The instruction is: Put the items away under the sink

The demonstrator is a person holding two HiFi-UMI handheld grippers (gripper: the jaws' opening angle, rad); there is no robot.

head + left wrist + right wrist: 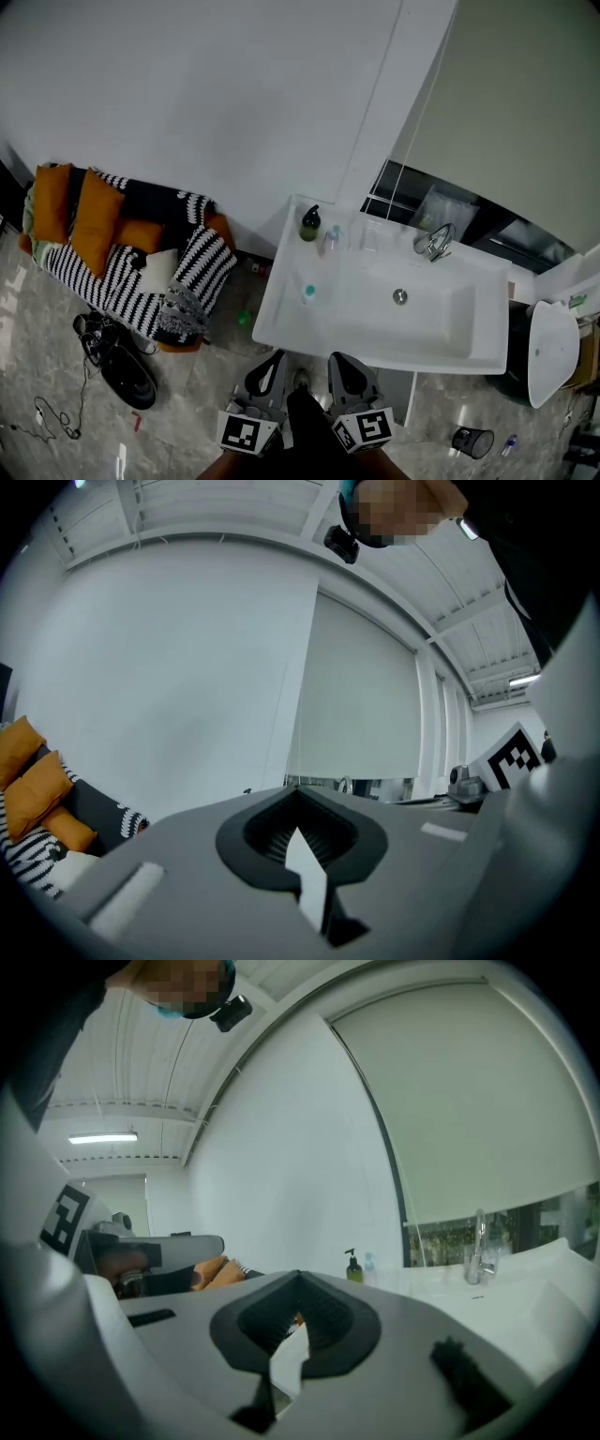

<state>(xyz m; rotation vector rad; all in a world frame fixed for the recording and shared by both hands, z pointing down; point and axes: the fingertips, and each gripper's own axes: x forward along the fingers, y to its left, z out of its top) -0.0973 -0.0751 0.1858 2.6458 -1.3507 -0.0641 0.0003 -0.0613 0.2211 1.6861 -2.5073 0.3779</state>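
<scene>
A white sink [281,309] stands against the wall ahead of me. On its rim are a dark green pump bottle [310,223], a clear bottle [332,240] and a chrome faucet [434,242]; a small teal item [307,292] lies on the basin's left side. Both grippers hang side by side just in front of the sink's near edge. My left gripper [275,360] [298,791] is shut with nothing in it. My right gripper [339,360] [300,1275] is also shut and empty. In the right gripper view the pump bottle [353,1267] and the faucet [480,1252] show beyond the jaws.
A sofa [122,253] with orange cushions and a striped blanket sits to the left. Dark shoes and a black round object [127,373] lie on the floor. A toilet [548,352] and a small bin [472,441] are at the right. A green bottle [245,319] lies left of the sink.
</scene>
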